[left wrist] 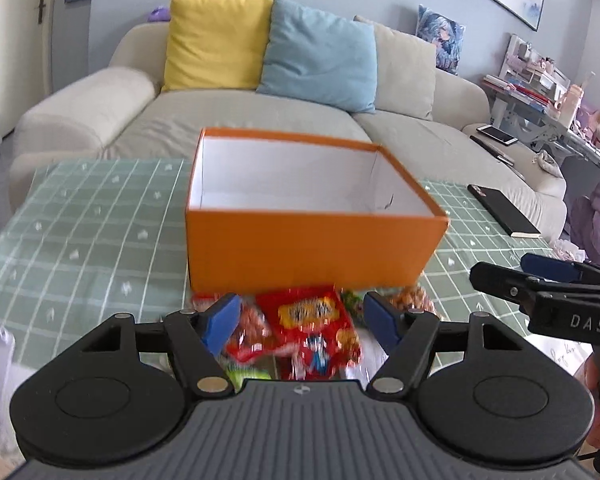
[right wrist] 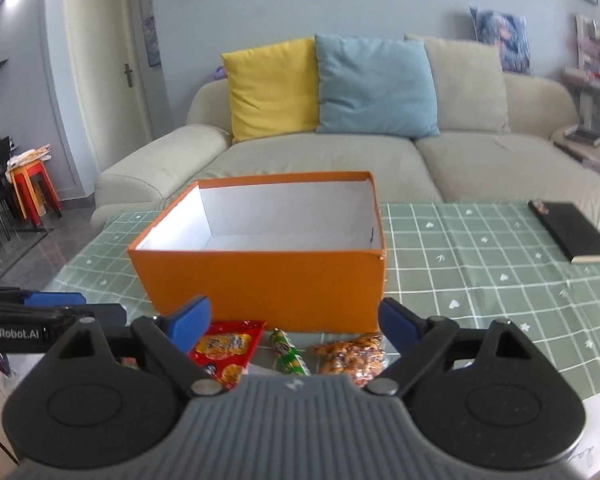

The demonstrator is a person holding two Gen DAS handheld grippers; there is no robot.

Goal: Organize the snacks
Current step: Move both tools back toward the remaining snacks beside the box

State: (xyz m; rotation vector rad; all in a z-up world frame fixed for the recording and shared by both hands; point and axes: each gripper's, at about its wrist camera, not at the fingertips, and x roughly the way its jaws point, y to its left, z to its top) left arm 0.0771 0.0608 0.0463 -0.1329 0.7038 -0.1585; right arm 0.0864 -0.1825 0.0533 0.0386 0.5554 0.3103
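Both claws hanging released: left claw (left wrist: 300, 316) over red snack packet (left wrist: 312, 320), right claw (right wrist: 296, 320) over peanut bag (right wrist: 354, 356). Snacks lying near-side of empty orange box (right wrist: 268, 280). Pinch packet edges, lift clear of wall.

Each view is taken from a gripper-mounted fisheye camera, low over the surface (left wrist: 80, 216) and directed forward between the jaws toward the sofa (right wrist: 340, 156). The left wrist view is set close behind the orange box (left wrist: 308, 240); the right wrist view is offset to its right. The box, snack packets (right wrist: 228, 348), black notebook (right wrist: 572, 232) and cushions are shared. Each gripper is caught at the other view's edge.
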